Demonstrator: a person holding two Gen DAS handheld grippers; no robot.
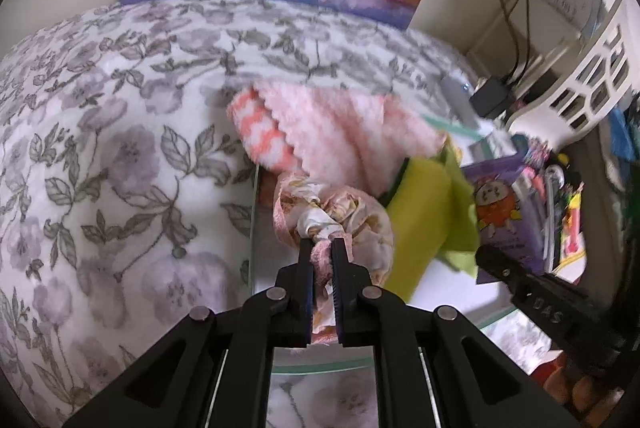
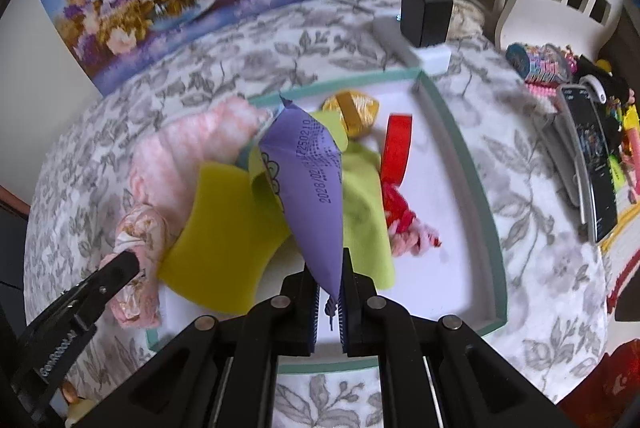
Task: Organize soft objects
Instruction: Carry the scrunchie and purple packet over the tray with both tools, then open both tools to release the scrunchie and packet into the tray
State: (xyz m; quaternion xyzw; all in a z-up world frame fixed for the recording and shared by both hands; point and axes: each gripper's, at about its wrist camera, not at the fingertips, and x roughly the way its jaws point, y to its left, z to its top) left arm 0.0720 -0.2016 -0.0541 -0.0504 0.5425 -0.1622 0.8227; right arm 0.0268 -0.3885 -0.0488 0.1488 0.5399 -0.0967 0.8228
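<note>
Purple packet (image 2: 316,183) is covering part of the green cloth (image 2: 366,211) & yellow sponge (image 2: 218,228) in 1 tray (image 2: 464,155) on the desk. Right gripper (image 2: 331,304) fingers are clamping it. Left gripper (image 1: 323,284) fingers are pinching 1 floral scrunchie (image 1: 360,216) at tray's left edge; pink towel (image 1: 340,127) half hidden.

The black left tongs (image 1: 323,248) are showing a pink floral fabric scrunchie (image 1: 340,211), the black right tongs (image 2: 330,270) a purple printed plastic packet (image 2: 316,179). A white tray with a teal rim (image 2: 460,155) is showing a yellow-green foam sponge (image 2: 220,228), a lime felt cloth (image 2: 364,203), a pink-and-white fluffy towel (image 2: 180,151) and a red tape roll (image 2: 396,143). The white cover with grey leaf-and-flower print (image 1: 120,147) is lying beneath.
</note>
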